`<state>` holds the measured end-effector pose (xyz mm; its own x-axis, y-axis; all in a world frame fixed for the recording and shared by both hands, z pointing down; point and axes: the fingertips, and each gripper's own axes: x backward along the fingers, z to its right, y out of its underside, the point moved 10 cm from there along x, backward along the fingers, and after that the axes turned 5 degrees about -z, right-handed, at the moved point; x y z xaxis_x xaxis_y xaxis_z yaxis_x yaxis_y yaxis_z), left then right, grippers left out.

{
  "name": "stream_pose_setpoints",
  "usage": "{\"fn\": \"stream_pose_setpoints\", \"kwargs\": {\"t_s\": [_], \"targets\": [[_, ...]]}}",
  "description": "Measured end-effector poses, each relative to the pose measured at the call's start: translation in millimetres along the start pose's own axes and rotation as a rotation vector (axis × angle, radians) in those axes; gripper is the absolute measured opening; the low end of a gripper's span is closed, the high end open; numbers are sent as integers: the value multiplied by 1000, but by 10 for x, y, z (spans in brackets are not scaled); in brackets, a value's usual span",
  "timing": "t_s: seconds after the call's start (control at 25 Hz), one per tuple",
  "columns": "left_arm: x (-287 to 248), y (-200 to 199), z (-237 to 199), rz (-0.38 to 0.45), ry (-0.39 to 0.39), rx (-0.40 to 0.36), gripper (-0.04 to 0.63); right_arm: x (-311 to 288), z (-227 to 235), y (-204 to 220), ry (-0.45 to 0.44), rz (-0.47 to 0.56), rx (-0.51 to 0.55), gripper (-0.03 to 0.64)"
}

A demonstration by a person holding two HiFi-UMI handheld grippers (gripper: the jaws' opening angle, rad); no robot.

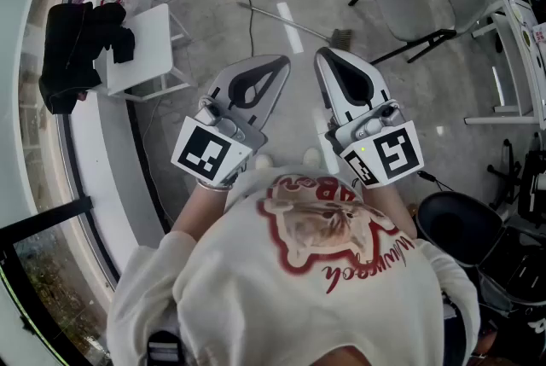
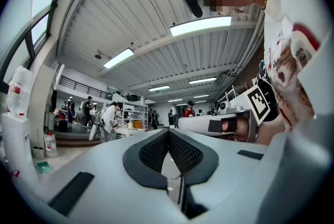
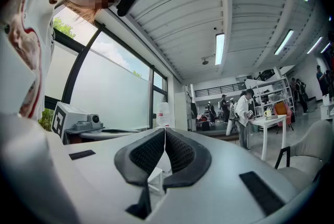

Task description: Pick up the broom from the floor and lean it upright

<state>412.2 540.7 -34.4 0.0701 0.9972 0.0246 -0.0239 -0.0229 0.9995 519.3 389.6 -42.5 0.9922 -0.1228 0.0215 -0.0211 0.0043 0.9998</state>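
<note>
The left gripper [image 1: 280, 61] and right gripper [image 1: 324, 55] sat level, fingers [image 2: 156, 151] pressed together and empty; one pair wanted spreading before dropping onto the broom [image 1: 307, 25], well ahead on the floor [image 1: 205, 23].

Nothing cleanly readable. Sweatshirt [image 1: 333, 228] has red lettering: arched block letters above the print, script below it. It's upside down in the head view, so the words won't resolve. Marker cubes [image 1: 207, 153] on left gripper [image 1: 281, 64] and right gripper [image 1: 324, 55] carry black-and-white square codes only, no letters. Bottle [image 3: 163, 113] label is too small to read.
</note>
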Motion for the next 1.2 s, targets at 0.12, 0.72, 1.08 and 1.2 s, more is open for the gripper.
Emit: {"fn": "stream_pose_setpoints", "kwargs": {"t_s": [0.12, 0.72, 1.08, 1.2], "targets": [[-2, 11, -5, -2, 2, 4, 20, -13, -22, 12, -2, -5, 1, 28], [-266, -62, -192, -155, -59, -90, 20, -358, 154, -86, 88, -20, 9, 28], [-82, -24, -396, -174, -172, -63, 20, -503, -78, 30, 119, -46, -38, 28], [50, 6, -487, -150, -205, -44, 20, -574, -178, 71, 125, -42, -46, 28]]}}
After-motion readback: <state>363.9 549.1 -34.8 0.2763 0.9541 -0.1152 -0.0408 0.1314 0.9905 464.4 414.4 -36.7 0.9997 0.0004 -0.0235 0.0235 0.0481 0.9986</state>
